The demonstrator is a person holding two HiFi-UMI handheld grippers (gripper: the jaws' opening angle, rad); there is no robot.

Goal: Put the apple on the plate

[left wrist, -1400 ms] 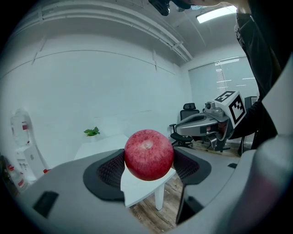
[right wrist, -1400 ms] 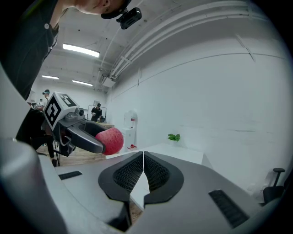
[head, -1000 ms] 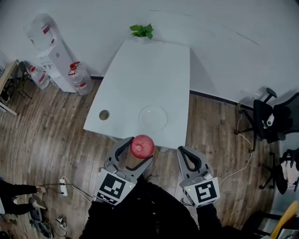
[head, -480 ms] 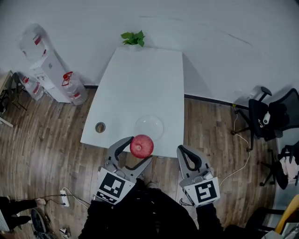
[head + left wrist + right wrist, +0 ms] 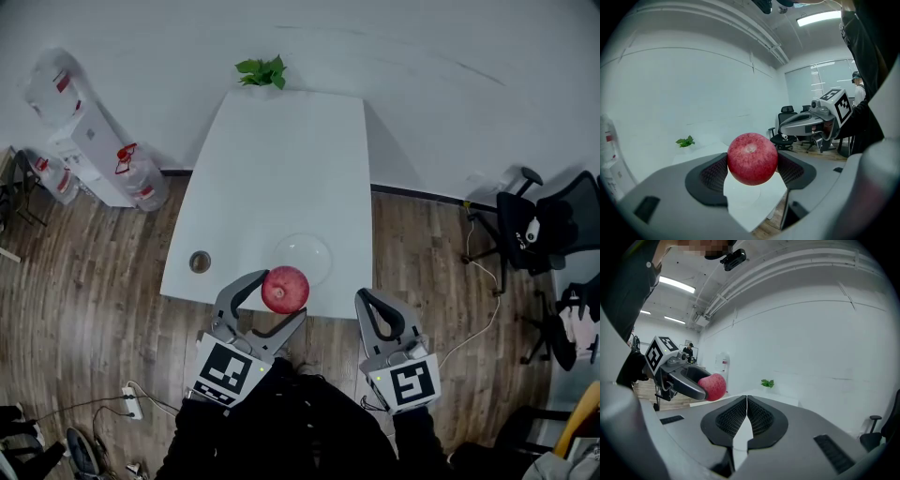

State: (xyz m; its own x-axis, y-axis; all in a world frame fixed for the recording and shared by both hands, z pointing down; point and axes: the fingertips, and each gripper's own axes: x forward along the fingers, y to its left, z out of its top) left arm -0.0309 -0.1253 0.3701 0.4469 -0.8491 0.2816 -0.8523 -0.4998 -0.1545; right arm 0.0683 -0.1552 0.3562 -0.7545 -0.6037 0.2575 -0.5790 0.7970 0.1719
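A red apple (image 5: 285, 288) (image 5: 752, 158) is clamped in my left gripper (image 5: 272, 302) (image 5: 753, 169), which hangs over the near edge of the white table (image 5: 281, 169). A clear glass plate (image 5: 302, 258) lies on the table just beyond the apple. My right gripper (image 5: 373, 314) (image 5: 746, 414) is held off the table's near right corner, its jaws pressed together with nothing between them. In the right gripper view the apple (image 5: 712, 386) shows at the left, in the other gripper.
A small round hole or cup (image 5: 200, 262) sits near the table's near left corner. A green plant (image 5: 262, 70) stands at the far end. A water dispenser with bottles (image 5: 89, 150) is at the left, office chairs (image 5: 553, 234) at the right, cables on the wooden floor.
The view has moved forward: the table and plate now lie nearer to the grippers, and the apple in the left gripper has come up to the table's near edge.
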